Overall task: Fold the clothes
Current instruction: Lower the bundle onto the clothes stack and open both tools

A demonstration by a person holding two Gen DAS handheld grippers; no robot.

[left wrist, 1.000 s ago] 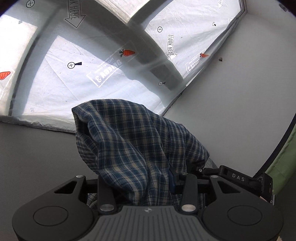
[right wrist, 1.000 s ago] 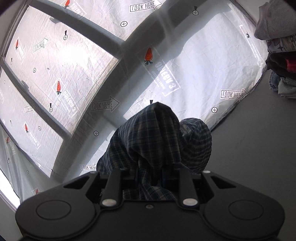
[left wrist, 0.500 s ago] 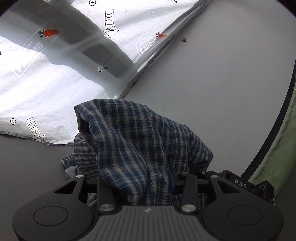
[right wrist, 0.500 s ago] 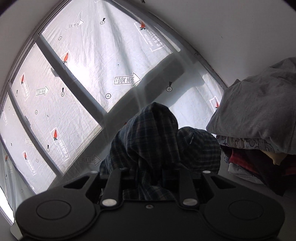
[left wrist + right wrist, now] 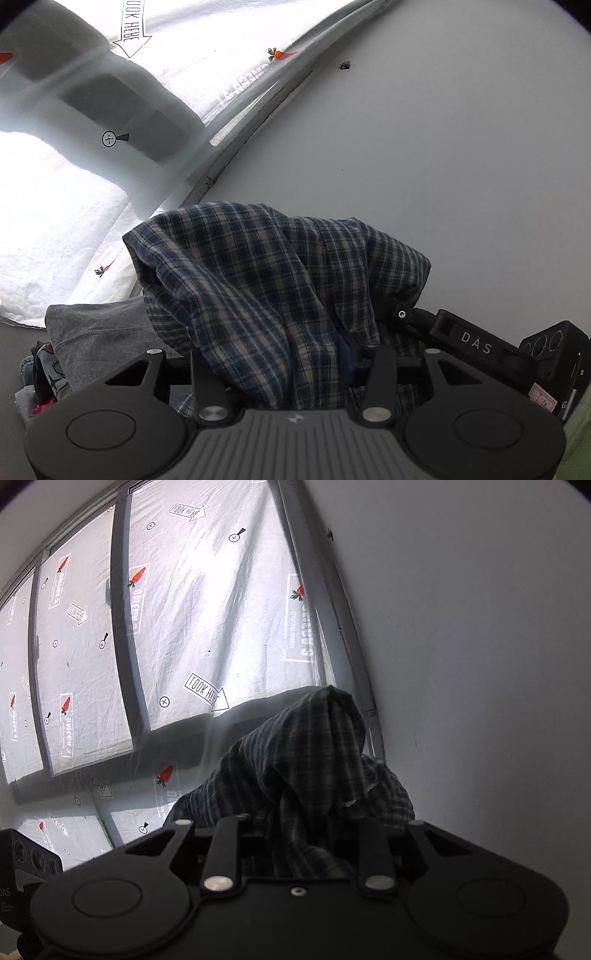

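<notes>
A blue and white plaid shirt (image 5: 266, 288) hangs bunched in the air, draped over both grippers. In the left wrist view it covers the fingers of my left gripper (image 5: 288, 332), which is shut on it. The right gripper's black body (image 5: 476, 345) sits close at the right, its tip under the same cloth. In the right wrist view the plaid shirt (image 5: 306, 775) rises in a peak over my right gripper (image 5: 299, 816), shut on it with its fingertips hidden. The left gripper's body (image 5: 22, 856) shows at the lower left.
A pile of clothes topped by a grey garment (image 5: 99, 332) lies at the lower left. A window covered in printed plastic film (image 5: 207, 627) fills the left. A bare white wall (image 5: 443, 166) is to the right.
Both cameras have swung round with the shirt still held. The clothes pile left the right wrist view and entered the left wrist view at the lower left. The wall fills more of both views.
</notes>
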